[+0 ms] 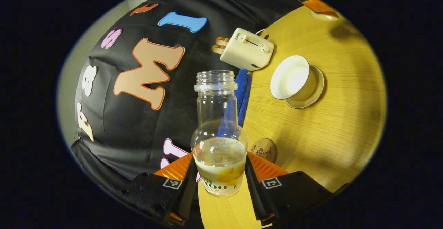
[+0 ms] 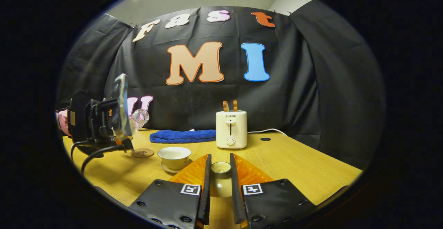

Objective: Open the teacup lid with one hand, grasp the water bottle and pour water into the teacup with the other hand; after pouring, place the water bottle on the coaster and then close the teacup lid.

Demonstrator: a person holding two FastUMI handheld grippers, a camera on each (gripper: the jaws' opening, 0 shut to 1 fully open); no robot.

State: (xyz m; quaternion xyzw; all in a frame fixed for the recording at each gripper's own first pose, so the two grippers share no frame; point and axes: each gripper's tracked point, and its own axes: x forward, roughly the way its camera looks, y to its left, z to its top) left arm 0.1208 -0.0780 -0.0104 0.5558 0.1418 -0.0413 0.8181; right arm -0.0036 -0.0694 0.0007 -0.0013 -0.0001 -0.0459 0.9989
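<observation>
Between my left gripper's [image 1: 220, 177] two fingers stands the water bottle [image 1: 219, 142], both fingers pressed against its lower body. Its cap is off and its neck is tilted, as the right gripper view shows [image 2: 139, 117]; clear water fills the lower part. Beyond the bottle lies the wooden table [image 1: 328, 132]. On it the teacup [image 1: 291, 78] sits uncovered on its saucer [image 1: 313, 95], toward the table's far edge. The round coaster [image 1: 264, 149] lies bare on the table near my left gripper, just beside the bottle's base in the left gripper view and to the left of the teacup [image 2: 174, 156] in the right gripper view [image 2: 142, 152]. My right gripper [image 2: 220, 173] is closed narrowly on the teacup lid [image 2: 220, 168], which is gripped between both fingers and held above the table's near edge. At the table's far edge a folded blue towel [image 2: 183, 136] lies along the black wall cloth, and a cream toaster [image 2: 231, 129] with two slices in its slots stands just beside it, its cord [image 2: 266, 130] trailing toward a hole in the table.
</observation>
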